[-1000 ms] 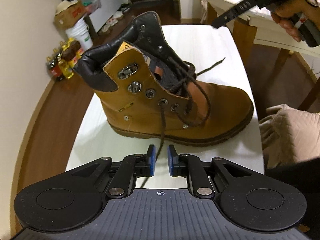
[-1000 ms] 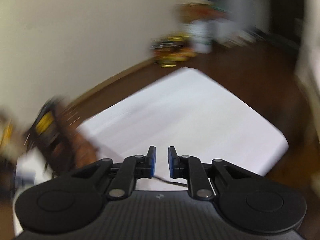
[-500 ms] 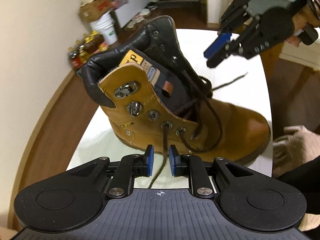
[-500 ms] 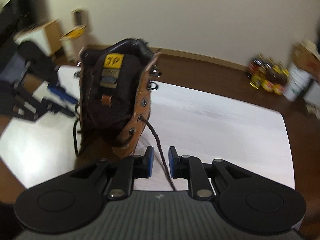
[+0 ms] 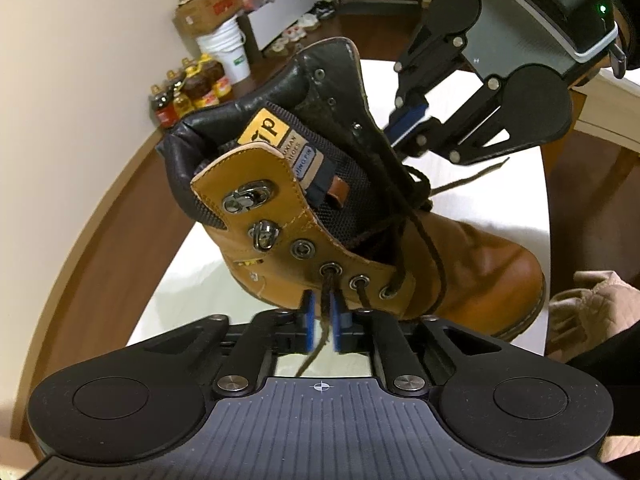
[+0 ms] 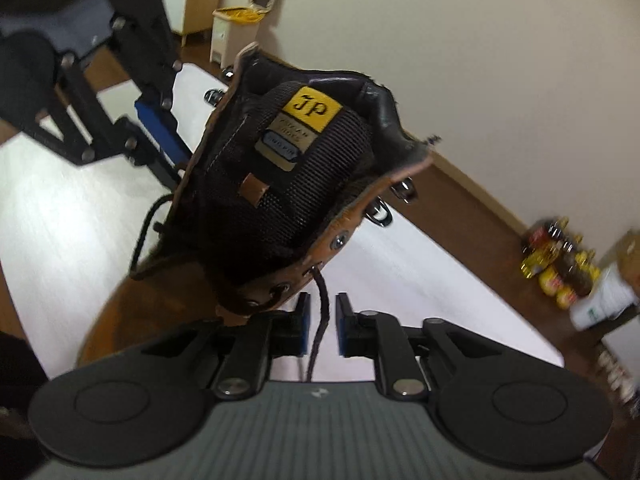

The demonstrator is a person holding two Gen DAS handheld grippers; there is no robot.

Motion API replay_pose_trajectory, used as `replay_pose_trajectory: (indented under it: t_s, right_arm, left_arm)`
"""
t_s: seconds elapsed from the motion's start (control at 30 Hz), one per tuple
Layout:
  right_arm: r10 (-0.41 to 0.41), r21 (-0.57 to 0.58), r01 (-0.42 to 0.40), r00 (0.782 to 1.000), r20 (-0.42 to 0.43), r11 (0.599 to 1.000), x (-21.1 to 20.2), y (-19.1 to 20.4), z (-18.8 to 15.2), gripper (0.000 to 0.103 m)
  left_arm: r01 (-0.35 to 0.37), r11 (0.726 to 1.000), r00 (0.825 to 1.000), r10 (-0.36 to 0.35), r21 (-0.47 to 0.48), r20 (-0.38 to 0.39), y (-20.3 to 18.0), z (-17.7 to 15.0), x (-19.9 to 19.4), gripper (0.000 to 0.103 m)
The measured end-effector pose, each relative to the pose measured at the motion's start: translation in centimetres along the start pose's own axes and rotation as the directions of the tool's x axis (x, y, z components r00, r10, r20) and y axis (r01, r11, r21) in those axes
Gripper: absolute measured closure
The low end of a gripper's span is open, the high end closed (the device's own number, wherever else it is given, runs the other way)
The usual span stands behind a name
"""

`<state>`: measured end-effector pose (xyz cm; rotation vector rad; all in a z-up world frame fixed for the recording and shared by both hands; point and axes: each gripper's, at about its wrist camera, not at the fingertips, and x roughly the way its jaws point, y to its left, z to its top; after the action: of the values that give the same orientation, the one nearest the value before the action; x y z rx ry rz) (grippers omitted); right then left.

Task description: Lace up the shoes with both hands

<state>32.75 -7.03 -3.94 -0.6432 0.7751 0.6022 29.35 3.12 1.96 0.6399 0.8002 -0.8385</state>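
Observation:
A tan boot (image 5: 480,264) with a black collar stands on the white table (image 5: 500,208), its dark lace threaded through the lower eyelets. My left gripper (image 5: 324,322) is against the boot's near side. Its blue pads are pressed close on the lace end (image 5: 327,284) that hangs from an eyelet. In the right wrist view the boot (image 6: 304,184) shows its tongue and yellow label. There my right gripper (image 6: 322,320) is open, and the other lace end (image 6: 322,300) hangs between its pads without touching them. Seen from the left wrist, the right gripper (image 5: 404,136) is behind the boot.
Oil bottles (image 5: 188,92), a white bucket (image 5: 224,48) and a cardboard box stand on the wooden floor by the wall. A beige quilted cloth (image 5: 592,308) lies at the table's right edge. A small bin (image 6: 240,28) stands by the far wall.
Both grippers have moved in close to the boot. The right one swung round to the boot's far side and now has a lace between its fingers. The left pads have narrowed onto their lace.

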Motion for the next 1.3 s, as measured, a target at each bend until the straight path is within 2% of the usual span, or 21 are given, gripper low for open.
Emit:
replay_pose_trajectory:
  t_s: [0.13, 0.2, 0.27, 0.33, 0.53, 0.6, 0.8, 0.93, 0.97, 1.17, 1.3]
  right_arm:
    - [0.005, 0.062, -0.003, 1.0, -0.021, 0.998, 0.0, -0.7, -0.2, 0.1]
    - [-0.06, 0.105, 0.07, 0.994, -0.096, 0.992, 0.2, -2.0, -1.7, 0.1]
    - [-0.093, 0.16, 0.116, 0.986, -0.142, 0.98, 0.2, -3.3, -3.1, 0.1]
    - [-0.124, 0.214, 0.171, 0.968, -0.217, 0.962, -0.2, -4.7, -5.3, 0.101]
    - [-0.044, 0.238, 0.125, 0.946, -0.321, 0.963, -0.8, -3.7, -8.1, 0.101]
    - [0.005, 0.285, 0.101, 0.937, -0.35, 0.953, -0.7, -2.5, -9.2, 0.101]
    - [0.128, 0.414, 0.028, 0.931, -0.343, 0.91, -1.7, -0.7, -9.7, 0.101]
    - [0.175, 0.488, 0.006, 0.93, -0.323, 0.873, -2.8, -1.0, -10.1, 0.101]
    - [0.199, 0.524, -0.012, 0.932, -0.301, 0.852, -3.1, -1.1, -10.2, 0.101]
    - [0.201, 0.557, -0.025, 0.945, -0.258, 0.83, -4.4, -1.1, -11.3, 0.099]
    - [0.192, 0.569, -0.021, 0.951, -0.242, 0.822, -5.4, -0.6, -12.2, 0.09]
  left_arm:
    - [-0.035, 0.999, 0.999, 0.035, -0.001, -0.025, -0.1, -1.0, -0.4, 0.1]
    - [-0.047, 0.998, 0.998, 0.045, -0.031, -0.052, 0.2, -2.0, -0.5, 0.1]
    - [-0.029, 0.997, 0.997, 0.024, -0.076, -0.067, 0.6, -3.2, -0.8, 0.1]
    - [-0.02, 0.997, 0.997, 0.015, -0.076, -0.074, 0.3, -3.6, -1.0, 0.101]
    - [-0.002, 0.998, 0.997, -0.002, -0.058, -0.077, -0.9, -3.7, -1.8, 0.101]
    - [-0.006, 0.998, 0.997, 0.0, -0.068, -0.081, -1.0, -3.9, -2.1, 0.101]
    - [0.015, 0.999, 0.994, -0.02, -0.044, -0.103, -1.9, -4.4, -2.1, 0.101]
    - [0.013, 0.996, 0.996, -0.021, -0.086, -0.089, -1.4, -4.3, -2.3, 0.101]
    - [0.013, 0.996, 0.996, -0.021, -0.091, -0.09, -1.5, -4.4, -2.3, 0.101]
    - [0.009, 0.993, 0.994, -0.022, -0.116, -0.11, -1.9, -4.7, -2.5, 0.101]
    - [0.003, 0.991, 0.99, -0.022, -0.137, -0.136, -2.4, -5.7, -2.5, 0.101]
